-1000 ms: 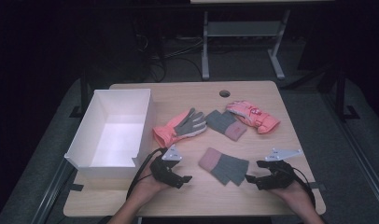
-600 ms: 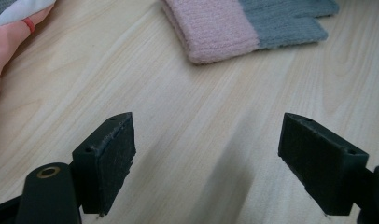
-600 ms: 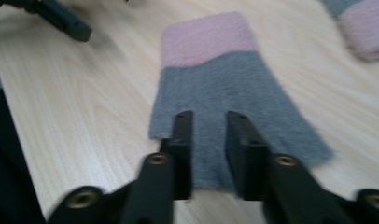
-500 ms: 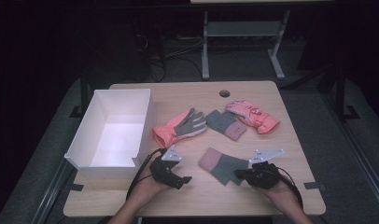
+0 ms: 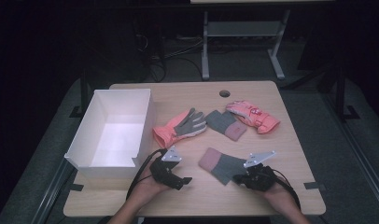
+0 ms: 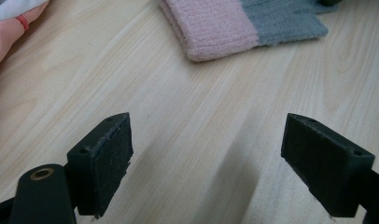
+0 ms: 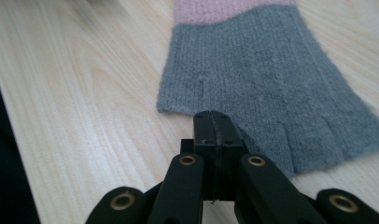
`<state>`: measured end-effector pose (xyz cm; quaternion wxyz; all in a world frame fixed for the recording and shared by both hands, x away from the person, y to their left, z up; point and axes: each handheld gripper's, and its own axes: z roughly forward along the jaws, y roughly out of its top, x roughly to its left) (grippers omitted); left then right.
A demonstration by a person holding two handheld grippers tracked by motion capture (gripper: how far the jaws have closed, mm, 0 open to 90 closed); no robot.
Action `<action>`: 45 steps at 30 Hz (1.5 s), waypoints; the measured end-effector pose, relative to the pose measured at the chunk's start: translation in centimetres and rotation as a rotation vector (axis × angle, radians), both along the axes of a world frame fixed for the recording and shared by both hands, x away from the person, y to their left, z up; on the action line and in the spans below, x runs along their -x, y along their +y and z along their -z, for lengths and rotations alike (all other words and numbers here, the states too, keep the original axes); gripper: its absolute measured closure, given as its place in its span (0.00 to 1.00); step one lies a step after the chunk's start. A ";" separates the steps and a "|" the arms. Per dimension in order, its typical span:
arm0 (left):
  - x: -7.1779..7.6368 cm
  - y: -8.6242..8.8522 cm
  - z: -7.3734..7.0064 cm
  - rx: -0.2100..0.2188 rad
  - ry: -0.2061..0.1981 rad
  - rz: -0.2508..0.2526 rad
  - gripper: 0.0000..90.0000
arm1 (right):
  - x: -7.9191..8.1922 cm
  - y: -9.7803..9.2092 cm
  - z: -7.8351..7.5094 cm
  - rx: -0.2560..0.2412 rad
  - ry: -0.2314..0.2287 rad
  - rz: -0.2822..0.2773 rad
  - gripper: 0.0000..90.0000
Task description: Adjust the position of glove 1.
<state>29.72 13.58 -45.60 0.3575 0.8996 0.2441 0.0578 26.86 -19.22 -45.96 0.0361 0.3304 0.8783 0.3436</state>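
A knit glove (image 5: 219,163) with a pink cuff and grey fingers lies flat near the table's front. My right gripper (image 5: 237,178) is shut, its tips resting at the glove's grey finger edge; in the right gripper view the closed jaws (image 7: 217,122) meet the grey knit (image 7: 267,84) with no fabric visible between them. My left gripper (image 5: 185,181) is open, low over bare wood left of that glove. In the left gripper view its jaws (image 6: 206,163) stand wide apart, with the pink cuff (image 6: 215,25) ahead.
A white open box (image 5: 143,126) stands at the left. A pink and grey ski glove (image 5: 180,126), a second knit glove (image 5: 226,123) and a pink ski glove (image 5: 252,115) lie mid-table. A cable hole (image 5: 224,93) is at the back.
My right gripper has slid left, from the table's right front up to the knit glove's finger edge. The left gripper has stayed where it was.
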 end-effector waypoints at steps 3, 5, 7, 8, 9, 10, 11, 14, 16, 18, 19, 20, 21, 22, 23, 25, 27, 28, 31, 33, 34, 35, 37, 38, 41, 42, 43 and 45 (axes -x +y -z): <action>0.0 -0.1 0.1 0.010 0.002 -0.005 0.18 | -0.3 -0.4 -0.1 0.009 0.000 0.022 1.00; 0.0 -0.1 0.1 0.013 0.002 -0.007 0.18 | -0.6 -0.9 0.0 0.010 -0.002 0.034 1.00; 0.0 -0.2 0.0 0.015 0.003 -0.010 0.18 | -1.0 -1.3 -0.1 0.019 -0.007 0.049 1.00; 0.0 -0.2 0.0 0.015 0.003 -0.009 0.18 | -1.3 -1.4 -0.1 0.021 -0.006 0.061 1.00; 0.0 -0.2 0.1 0.015 0.002 -0.008 0.18 | -1.5 -1.6 -0.1 0.024 -0.011 0.068 1.00; 0.1 -0.2 0.1 0.013 0.002 -0.007 0.18 | -1.8 -1.7 -0.1 0.025 -0.011 0.078 1.00; 0.0 -0.1 0.0 0.003 0.001 0.002 0.18 | -2.1 -1.7 -0.1 0.025 -0.012 0.085 1.00; 0.0 0.0 0.0 -0.001 0.003 0.005 0.18 | -3.1 -2.0 -0.1 0.042 -0.023 0.110 1.00; 0.0 0.0 0.0 0.002 0.005 0.002 0.18 | -3.9 -2.1 -0.2 0.055 -0.030 0.128 1.00; 0.0 0.0 0.0 0.006 0.005 -0.001 0.18 | -4.6 -2.3 -0.1 0.065 -0.042 0.147 1.00; 0.0 0.0 0.0 0.006 0.005 -0.002 0.18 | -5.0 -2.5 -0.1 0.069 -0.050 0.152 1.00; 0.0 0.0 0.0 0.006 0.006 -0.002 0.18 | -5.3 -2.6 -0.1 0.066 -0.046 0.163 1.00; 0.0 0.0 0.0 0.005 0.005 0.000 0.18 | -5.5 -2.6 -0.2 0.073 -0.052 0.168 1.00; 0.0 0.0 0.0 0.005 0.006 0.001 0.18 | -5.6 -2.7 -0.3 0.071 -0.054 0.170 1.00; 0.0 0.0 0.0 0.004 0.007 0.002 0.18 | -5.5 -2.7 -0.5 0.057 -0.055 0.168 1.00; 0.0 0.0 0.1 0.006 0.010 -0.001 0.18 | -5.3 -2.3 -1.1 0.031 -0.066 0.157 1.00; -0.1 0.0 0.1 0.004 0.013 0.001 0.18 | -5.3 -1.3 -1.6 0.003 -0.075 0.135 1.00; -0.1 0.0 0.1 0.004 0.014 -0.001 0.18 | -5.5 -0.7 -1.8 -0.016 -0.076 0.118 1.00; 0.0 0.0 0.0 0.004 0.011 0.000 0.18 | -6.3 1.5 -2.3 -0.054 -0.066 0.078 1.00; -0.1 0.0 0.0 0.007 0.011 0.001 0.18 | -7.1 3.0 -2.4 -0.061 -0.067 0.056 1.00; -0.1 0.0 0.1 0.009 0.012 0.002 0.18 | -7.4 3.8 -2.4 -0.059 -0.077 0.042 1.00; -0.1 0.0 0.1 0.009 0.011 0.004 0.18 | -8.1 5.2 -2.3 -0.063 -0.073 0.032 1.00; -0.1 0.0 0.1 0.011 0.013 0.004 0.18 | -8.4 5.8 -2.3 -0.061 -0.075 0.026 1.00; -0.1 0.0 0.1 0.013 0.015 0.001 0.18 | -8.8 6.3 -2.3 -0.068 -0.078 0.022 1.00; 0.0 0.2 0.0 0.013 0.017 0.003 0.18 | -9.3 7.6 -1.9 -0.063 -0.065 0.009 1.00; 0.0 0.2 0.0 0.015 0.017 0.002 0.18 | -9.5 7.9 -1.7 -0.055 -0.065 -0.001 1.00; 0.0 0.2 0.0 0.015 0.017 0.002 0.18 | -9.5 8.1 -1.5 -0.050 -0.062 0.001 1.00; 0.0 0.2 0.0 0.011 0.016 0.006 0.18 | -9.5 8.2 -1.3 -0.044 -0.053 -0.003 1.00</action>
